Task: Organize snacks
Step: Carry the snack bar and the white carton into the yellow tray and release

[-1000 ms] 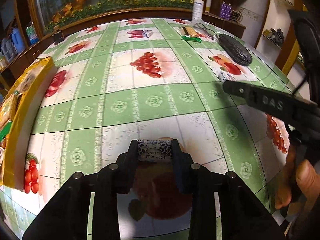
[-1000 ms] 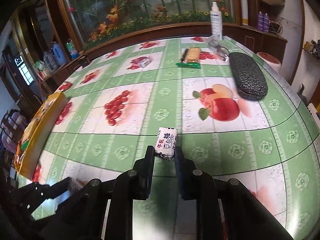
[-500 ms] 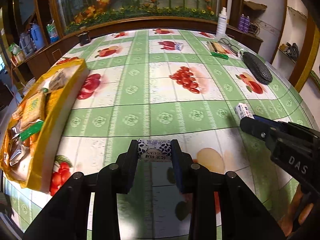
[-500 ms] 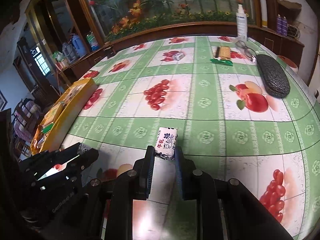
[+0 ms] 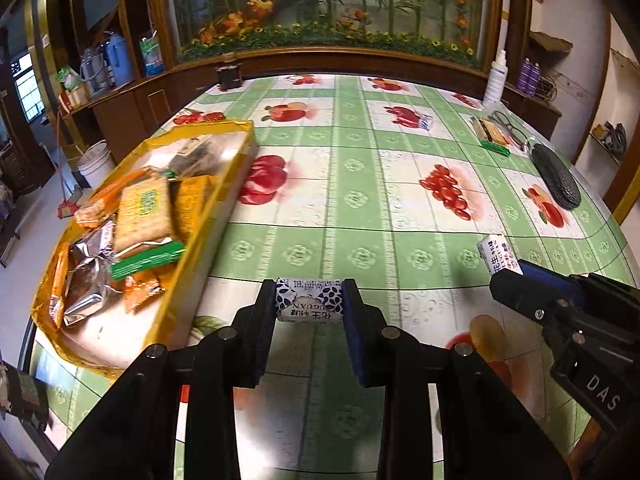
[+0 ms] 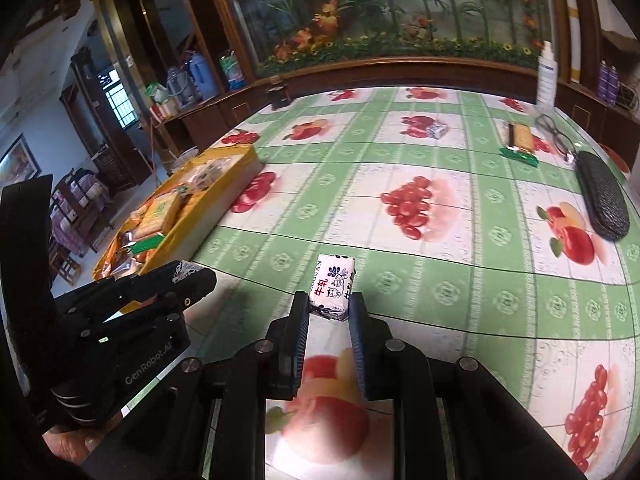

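My left wrist camera looking forward and down along my left claw (image 5: 309, 306), close over the worktop (image 5: 360, 200), my right wrist camera likewise behind my right claw (image 6: 329, 304), both facing the yellow tray (image 5: 192, 240), each catching the other claw.

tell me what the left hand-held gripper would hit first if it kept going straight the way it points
Probably the green fruit-print tablecloth just beyond the candy the left hand-held gripper holds. The yellow snack tray lies off to the left of that line; depth is uncertain.
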Tool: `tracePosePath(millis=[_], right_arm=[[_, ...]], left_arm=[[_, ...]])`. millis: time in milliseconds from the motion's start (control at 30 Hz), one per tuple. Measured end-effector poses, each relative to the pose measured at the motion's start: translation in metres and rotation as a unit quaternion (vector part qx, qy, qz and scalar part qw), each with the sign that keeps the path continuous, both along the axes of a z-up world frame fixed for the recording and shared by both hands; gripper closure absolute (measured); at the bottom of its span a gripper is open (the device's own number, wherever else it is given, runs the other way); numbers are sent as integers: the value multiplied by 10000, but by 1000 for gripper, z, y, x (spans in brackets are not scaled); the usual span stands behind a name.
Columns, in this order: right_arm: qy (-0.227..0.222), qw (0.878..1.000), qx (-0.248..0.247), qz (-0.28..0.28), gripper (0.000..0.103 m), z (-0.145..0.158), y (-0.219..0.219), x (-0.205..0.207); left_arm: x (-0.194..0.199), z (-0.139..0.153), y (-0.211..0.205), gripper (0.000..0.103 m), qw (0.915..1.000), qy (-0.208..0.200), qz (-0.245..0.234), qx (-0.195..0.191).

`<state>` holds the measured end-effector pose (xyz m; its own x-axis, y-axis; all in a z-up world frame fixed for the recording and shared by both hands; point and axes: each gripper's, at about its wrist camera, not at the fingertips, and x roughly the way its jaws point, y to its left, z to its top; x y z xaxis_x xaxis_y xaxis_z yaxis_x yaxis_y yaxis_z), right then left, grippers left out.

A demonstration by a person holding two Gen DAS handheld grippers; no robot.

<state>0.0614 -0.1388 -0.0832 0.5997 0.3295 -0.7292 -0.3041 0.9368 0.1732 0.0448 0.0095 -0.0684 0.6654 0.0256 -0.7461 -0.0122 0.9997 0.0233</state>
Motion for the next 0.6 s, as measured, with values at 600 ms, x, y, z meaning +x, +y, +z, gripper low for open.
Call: tracePosePath(millis=[600], right_arm=[[-42, 9971, -31, 758, 83, 7, 79, 12]], left_arm=[[-6, 11, 67, 73, 9976, -116, 676, -105]])
